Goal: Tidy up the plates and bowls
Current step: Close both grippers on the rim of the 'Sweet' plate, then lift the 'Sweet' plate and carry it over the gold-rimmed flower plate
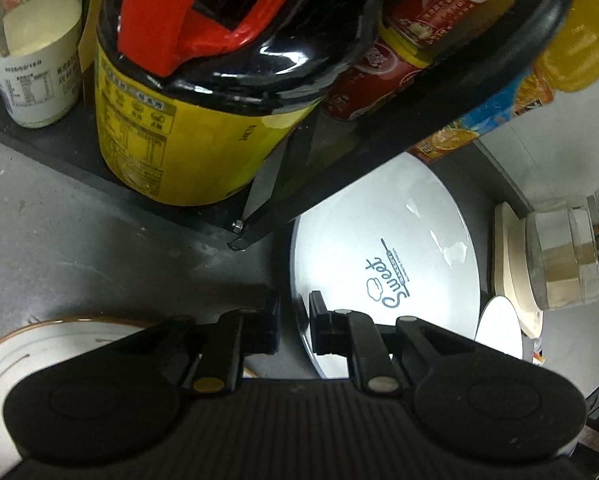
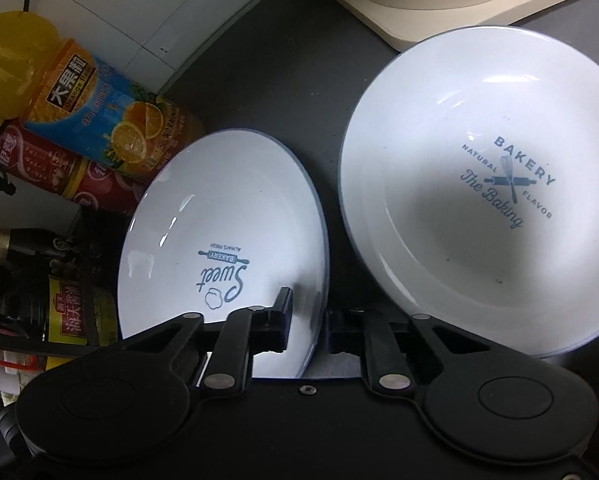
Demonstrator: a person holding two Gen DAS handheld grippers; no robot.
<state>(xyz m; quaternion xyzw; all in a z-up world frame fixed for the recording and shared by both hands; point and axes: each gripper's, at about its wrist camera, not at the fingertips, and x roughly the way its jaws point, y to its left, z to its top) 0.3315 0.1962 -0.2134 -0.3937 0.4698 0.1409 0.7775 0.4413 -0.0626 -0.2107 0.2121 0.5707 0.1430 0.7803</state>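
Observation:
A white plate printed "Sweet" (image 1: 383, 248) lies on the dark counter in the left wrist view. My left gripper (image 1: 294, 322) straddles its left rim, one finger over the plate and one outside it, jaws close together on the rim. In the right wrist view the same plate (image 2: 219, 216) has its right rim between my right gripper's (image 2: 308, 326) fingers, which are close on it. A white bowl printed "Bakery" (image 2: 483, 200) sits to the right. A brown-rimmed plate (image 1: 31, 352) lies at lower left in the left wrist view.
A black shelf rack (image 1: 203, 208) holds a yellow-labelled jug (image 1: 187, 136), a white bottle (image 1: 31, 48) and red cans (image 1: 383, 68). An orange juice bottle (image 2: 111, 124) lies beside the plate. A beige kettle base (image 2: 439, 4) with a glass kettle (image 1: 571, 252) stands behind.

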